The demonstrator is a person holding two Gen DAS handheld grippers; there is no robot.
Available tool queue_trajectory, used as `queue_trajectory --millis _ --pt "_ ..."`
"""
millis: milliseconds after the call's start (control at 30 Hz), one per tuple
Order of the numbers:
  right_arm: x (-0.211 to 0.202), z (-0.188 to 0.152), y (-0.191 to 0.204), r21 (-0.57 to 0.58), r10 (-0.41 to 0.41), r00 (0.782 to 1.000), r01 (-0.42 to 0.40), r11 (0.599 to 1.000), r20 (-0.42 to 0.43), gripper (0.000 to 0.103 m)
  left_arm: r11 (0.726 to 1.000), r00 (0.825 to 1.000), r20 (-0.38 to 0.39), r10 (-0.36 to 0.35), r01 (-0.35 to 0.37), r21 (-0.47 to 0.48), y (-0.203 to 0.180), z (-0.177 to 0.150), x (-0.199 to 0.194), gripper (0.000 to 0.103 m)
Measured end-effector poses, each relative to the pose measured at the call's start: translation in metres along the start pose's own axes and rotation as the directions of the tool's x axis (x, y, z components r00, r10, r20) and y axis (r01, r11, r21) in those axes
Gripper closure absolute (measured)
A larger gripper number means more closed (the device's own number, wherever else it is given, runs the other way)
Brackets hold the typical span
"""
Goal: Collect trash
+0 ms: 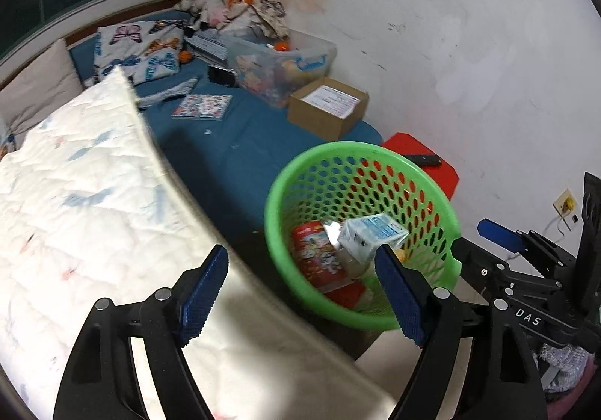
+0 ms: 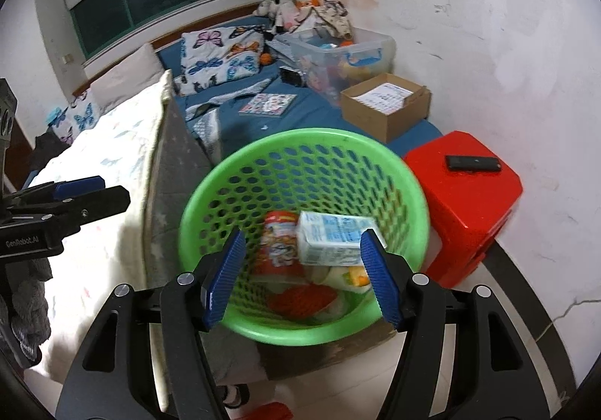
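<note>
A green perforated basket [image 2: 405, 172] stands at the foot of the bed; it also shows in the left wrist view [image 1: 274, 194]. A white and blue carton [image 2: 330, 239] is over the trash inside it, beside a red snack cup [image 2: 276, 243]; the carton [image 1: 372, 234] and the cup [image 1: 319, 258] show in the left wrist view too. My right gripper [image 2: 304, 279] is open and empty above the basket's near rim. My left gripper [image 1: 304, 296] is open and empty, over the bed edge left of the basket.
A red plastic stool [image 2: 465, 194] with a black remote [image 2: 473, 162] stands right of the basket by the wall. On the blue bed sheet are a cardboard box [image 2: 387, 108], a clear storage bin [image 2: 338, 55], a book [image 2: 268, 104], pillows and a white quilt [image 1: 75, 194].
</note>
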State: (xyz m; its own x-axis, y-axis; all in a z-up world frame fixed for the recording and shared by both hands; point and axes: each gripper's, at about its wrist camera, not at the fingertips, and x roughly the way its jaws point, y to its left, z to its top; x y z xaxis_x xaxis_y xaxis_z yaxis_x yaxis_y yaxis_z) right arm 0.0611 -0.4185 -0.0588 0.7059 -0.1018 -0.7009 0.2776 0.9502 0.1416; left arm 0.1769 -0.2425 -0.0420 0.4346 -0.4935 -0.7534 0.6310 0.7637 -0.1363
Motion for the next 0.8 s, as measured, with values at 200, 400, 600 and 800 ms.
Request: queue_trajectory --millis 200,400,600,800 --pt "-0.006 -0.001 0.033 -0.030 0.057 0.998 -0.056 0.998 0.011 0.036 0.997 0.996 0.049 0.078 -0.077 -0.023 0.026 -0.022 -0.036 0.020" --pt "-0.010 -0.005 0.076 -0.081 0.127 0.992 -0.126 0.989 -0.001 0.034 0.987 0.986 0.078 0.144 -0.137 -0.083 0.058 -0.046 -0.068 0.015" --pt "-0.012 -0.008 0.110 -0.114 0.181 0.983 -0.181 0.977 -0.014 0.031 0.969 0.970 0.108 0.219 -0.204 -0.136 0.084 -0.066 -0.098 0.011" --pt "-0.014 -0.011 0.133 -0.136 0.202 0.979 -0.204 0.969 -0.027 0.026 0.953 0.954 0.119 0.276 -0.255 -0.164 0.099 -0.078 -0.115 0.010"
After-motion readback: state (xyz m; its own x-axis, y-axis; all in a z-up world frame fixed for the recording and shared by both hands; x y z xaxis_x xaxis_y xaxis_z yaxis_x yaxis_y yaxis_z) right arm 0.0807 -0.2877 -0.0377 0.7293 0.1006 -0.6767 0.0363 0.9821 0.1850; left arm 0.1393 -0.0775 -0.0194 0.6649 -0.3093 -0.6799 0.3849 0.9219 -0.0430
